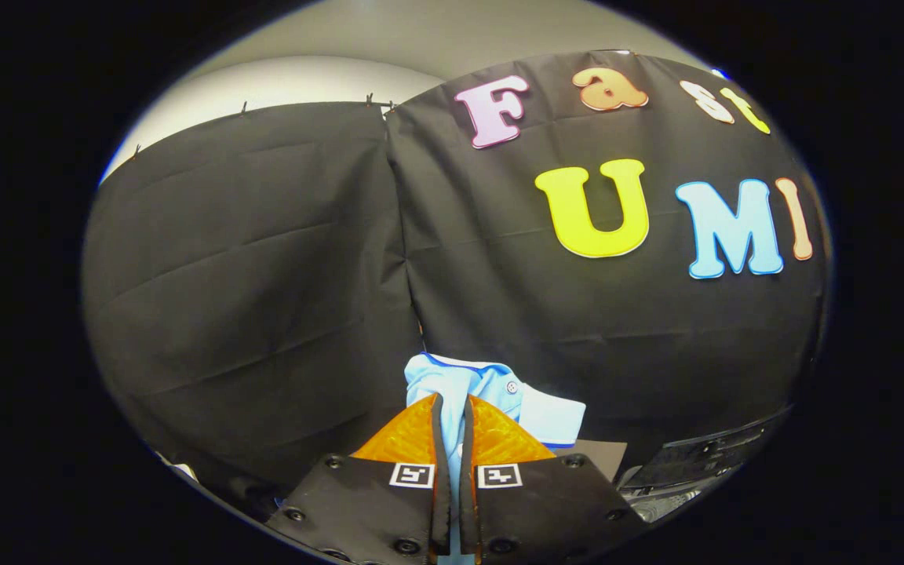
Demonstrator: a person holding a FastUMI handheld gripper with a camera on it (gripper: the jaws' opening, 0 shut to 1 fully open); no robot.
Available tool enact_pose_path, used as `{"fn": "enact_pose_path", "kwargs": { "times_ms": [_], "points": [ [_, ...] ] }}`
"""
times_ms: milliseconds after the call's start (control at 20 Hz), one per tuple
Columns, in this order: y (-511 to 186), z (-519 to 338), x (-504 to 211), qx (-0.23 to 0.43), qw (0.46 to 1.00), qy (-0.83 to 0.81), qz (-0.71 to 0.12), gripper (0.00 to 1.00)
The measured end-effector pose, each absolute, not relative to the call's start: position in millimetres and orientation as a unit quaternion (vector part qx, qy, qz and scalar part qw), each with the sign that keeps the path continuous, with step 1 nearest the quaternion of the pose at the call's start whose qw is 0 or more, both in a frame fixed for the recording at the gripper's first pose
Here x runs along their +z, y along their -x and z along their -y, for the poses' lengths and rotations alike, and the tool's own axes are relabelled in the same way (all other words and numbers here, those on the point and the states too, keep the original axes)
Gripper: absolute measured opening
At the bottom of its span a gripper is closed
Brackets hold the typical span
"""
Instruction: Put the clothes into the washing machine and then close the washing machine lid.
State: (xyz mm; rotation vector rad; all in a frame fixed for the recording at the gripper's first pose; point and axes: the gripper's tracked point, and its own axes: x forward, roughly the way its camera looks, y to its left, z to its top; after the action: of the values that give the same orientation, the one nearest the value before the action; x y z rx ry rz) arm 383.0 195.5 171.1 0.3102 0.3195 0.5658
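My gripper is shut on a light blue garment with a white collar, dark blue trim and a small button. The cloth is pinched between both fingers and bunches up just ahead of the fingertips, held high in front of the black booth wall. A thin strip of the same cloth runs down between the fingers. To the right of the fingers, lower down, a dark panel with pale markings shows, possibly part of the washing machine; I cannot tell what part.
Black cloth walls hang close ahead, meeting at a seam straight beyond the fingers. A pale wall or ceiling rises above the cloth.
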Motion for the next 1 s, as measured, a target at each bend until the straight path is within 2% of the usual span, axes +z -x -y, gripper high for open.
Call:
{"fn": "enact_pose_path", "kwargs": {
  "times_ms": [600,1000],
  "points": [
    [-384,-28,151,0.149,0.964,-0.155,-0.154,0.06],
    [-360,80,132,0.052,0.973,-0.158,-0.157,0.06]
  ]
}}
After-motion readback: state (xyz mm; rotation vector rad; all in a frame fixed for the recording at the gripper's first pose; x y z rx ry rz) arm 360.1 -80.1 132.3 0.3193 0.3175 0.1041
